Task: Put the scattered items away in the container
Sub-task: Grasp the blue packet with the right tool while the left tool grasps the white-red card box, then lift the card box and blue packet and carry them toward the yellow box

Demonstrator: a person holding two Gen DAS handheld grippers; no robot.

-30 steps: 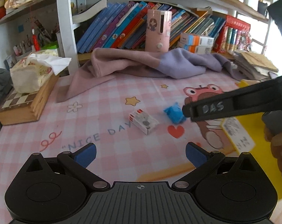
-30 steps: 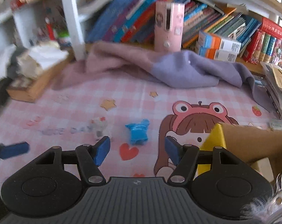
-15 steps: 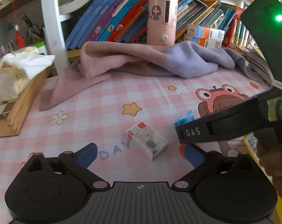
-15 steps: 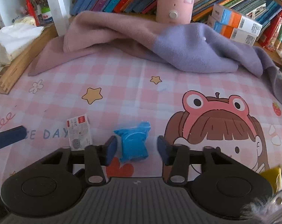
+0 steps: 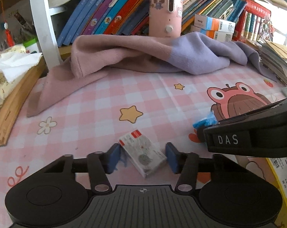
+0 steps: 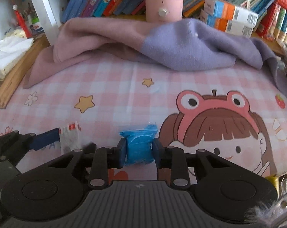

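Left gripper (image 5: 142, 156): fingers apart, straddling a small white carton with red corner marks (image 5: 142, 152), left pad touching its edge, right pad just beside it. Right gripper (image 6: 137, 151): pads clamped on a blue wrapped packet (image 6: 138, 146) on the pink checked mat (image 6: 113, 87). Carton lies at 9 o'clock of the packet, near. Open mat runs toward 12 o'clock up to a pink-and-lilac cloth (image 5: 153, 55) along the bookshelf edge; wooden box with tissues (image 5: 12, 87) bounds 10 o'clock. Yellow container (image 5: 282, 172), barcode label, at 3 o'clock in the left wrist view. Legible: "DAS" on the right gripper's arm.
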